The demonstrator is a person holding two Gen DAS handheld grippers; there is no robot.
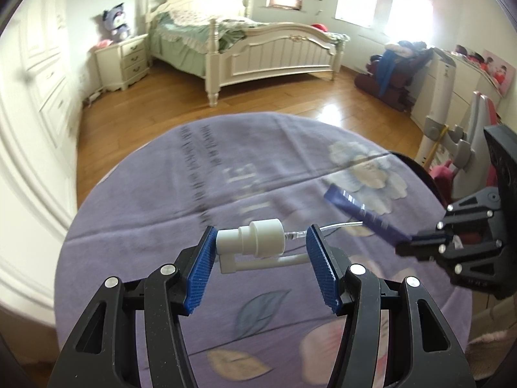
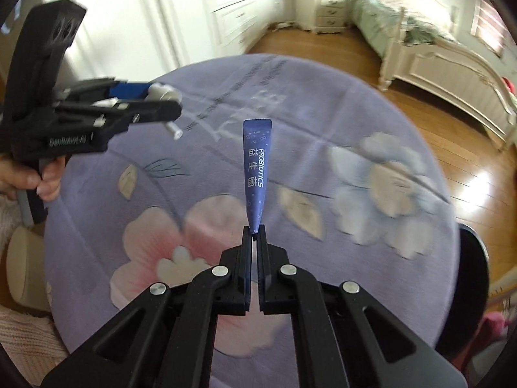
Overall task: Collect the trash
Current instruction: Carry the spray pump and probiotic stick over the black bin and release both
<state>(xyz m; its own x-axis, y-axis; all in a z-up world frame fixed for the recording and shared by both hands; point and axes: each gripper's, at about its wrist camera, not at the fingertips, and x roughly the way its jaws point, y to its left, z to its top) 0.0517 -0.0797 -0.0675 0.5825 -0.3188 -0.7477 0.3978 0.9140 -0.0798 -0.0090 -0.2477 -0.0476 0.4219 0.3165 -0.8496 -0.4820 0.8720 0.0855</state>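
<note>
Your right tool (image 2: pixel 255 232) is pinched fully closed on the bottom tip of a blue probiotics sachet (image 2: pixel 257 168), which stands up from the fingertips above the lilac floral cloth of the round tabletop (image 2: pixel 404 103); in the left wrist view the same sachet (image 1: pixel 362 213) juts out slantwise from that tool (image 1: pixel 416 242) at the right edge. Your left tool (image 1: pixel 261 245) stands about half open, its blue ribbed pads (image 1: pixel 200 268) pressed against either end of a white pump-dispenser head (image 1: pixel 255 242), whose clear dip tube (image 1: pixel 336 226) trails off to the right; seen from the right wrist, that tool (image 2: pixel 155 103) hangs clear above the cloth with a hand (image 2: pixel 35 177) on its grip. Both pieces of trash look to be lifted off the tabletop, so the picking-up step appears done for these two. The next move calls for carrying each to a bin and letting go over it, yet no bin can be made out for certain in either view; a dark rounded object (image 2: pixel 468 278) just past the tabletop's right rim could be one, though that cannot be told. The sachet's thin pinch may slip if swung fast.
</note>
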